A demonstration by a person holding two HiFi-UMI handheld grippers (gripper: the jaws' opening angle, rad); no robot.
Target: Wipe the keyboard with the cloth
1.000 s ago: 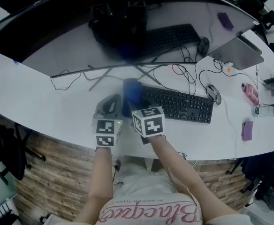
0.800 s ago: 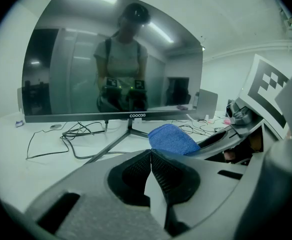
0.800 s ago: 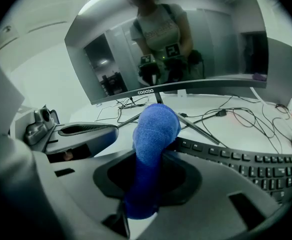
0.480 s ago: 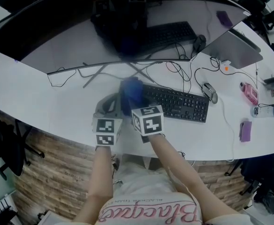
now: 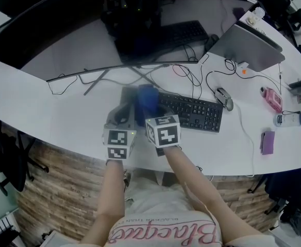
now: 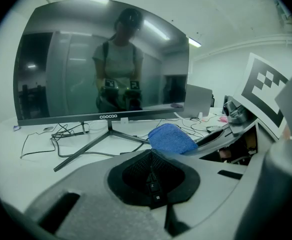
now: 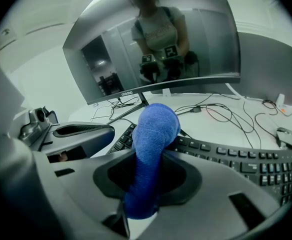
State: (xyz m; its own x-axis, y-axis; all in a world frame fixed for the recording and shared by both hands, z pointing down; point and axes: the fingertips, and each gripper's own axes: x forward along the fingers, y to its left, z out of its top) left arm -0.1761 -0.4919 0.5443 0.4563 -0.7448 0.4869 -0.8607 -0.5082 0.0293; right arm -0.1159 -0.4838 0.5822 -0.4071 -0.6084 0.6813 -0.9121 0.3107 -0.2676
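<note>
A black keyboard [image 5: 191, 112] lies on the white desk [image 5: 32, 112] in front of the monitor. My right gripper [image 5: 149, 107] is shut on a blue cloth [image 7: 152, 134] that sticks up past its jaws, over the keyboard's [image 7: 246, 159] left end. In the head view the cloth [image 5: 147, 101] shows as a blue patch at that end. My left gripper [image 5: 120, 116] hangs just left of the right one, off the keyboard, its jaws closed with nothing between them. The cloth [image 6: 171, 139] and the right gripper's body also show in the left gripper view.
A wide curved monitor [image 5: 88, 30] on a V-shaped stand [image 6: 101, 141] backs the desk, with loose cables [image 5: 202, 81] around it. A mouse [image 5: 223, 98] lies right of the keyboard, beyond it a laptop [image 5: 251, 48] and small items [image 5: 266, 142] at far right.
Both grippers hold their place in the picture while the keyboard and desk items have slid left and up; the cloth now sits further over the keyboard's left end.
</note>
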